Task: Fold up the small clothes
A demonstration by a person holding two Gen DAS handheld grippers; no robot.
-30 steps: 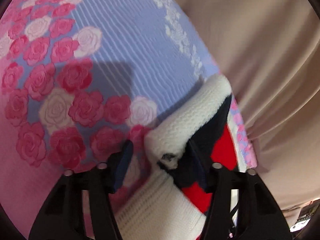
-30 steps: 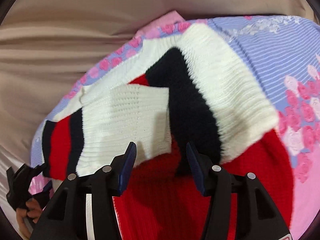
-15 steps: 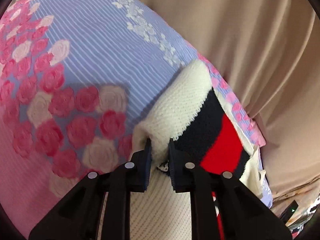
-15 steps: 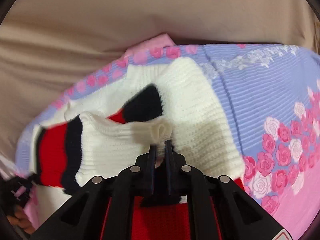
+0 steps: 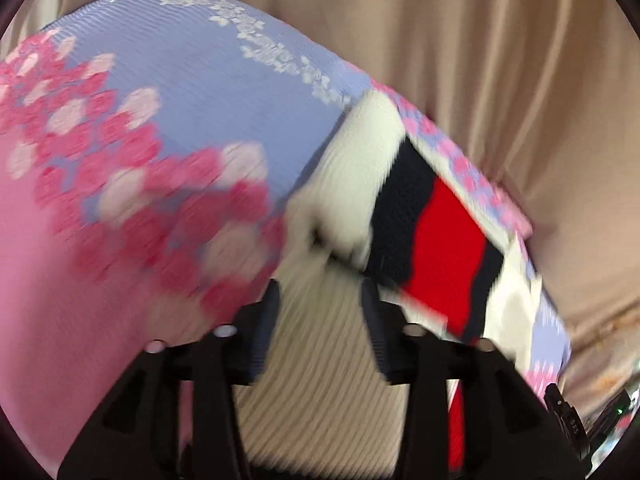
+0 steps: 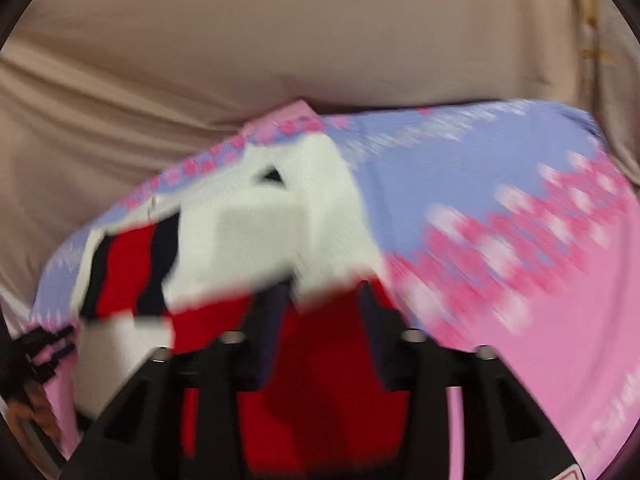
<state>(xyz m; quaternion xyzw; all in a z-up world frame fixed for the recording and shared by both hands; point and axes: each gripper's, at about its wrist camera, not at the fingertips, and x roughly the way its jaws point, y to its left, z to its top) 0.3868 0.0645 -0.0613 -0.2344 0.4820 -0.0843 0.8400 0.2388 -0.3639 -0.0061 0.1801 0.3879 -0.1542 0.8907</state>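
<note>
- Left gripper (image 5: 320, 296): jaws apart, nothing between them. They hang over the cream ribbed part of the sweater (image 5: 320, 380); whether the pads touch the knit is lost in blur.
- Right gripper (image 6: 324, 296): jaws apart and empty, over the sweater's (image 6: 320, 380) red body, just short of the folded white edge.
- Sweater: a small knit in white, navy and red bands, lying on the floral cloth (image 5: 192, 120), at the side nearest the beige curtain.
- Just beyond the left gripper, a white cuff (image 5: 360, 184) lies folded over the sweater, with navy and red stripes (image 5: 448, 240) beside it, toward the curtain.
- Just beyond the right gripper, a white sleeve panel (image 6: 256, 236) lies folded across the sweater's upper part. Navy and red stripes (image 6: 132, 272) run off to its left, and a small dark gap shows near the far white edge.
- Floral cloth (image 6: 500, 184): pink close to the grippers, pink and white roses farther on, then lilac with fine stripes and a white flower band at the far side.
- At the left edge of the right wrist view, beside the sweater's striped end, black gripper parts (image 6: 40, 344) show. It is blurred.
- Curtain (image 5: 480, 60): beige, hanging in folds behind the cloth; it also fills the far part of the right wrist view (image 6: 280, 40).
</note>
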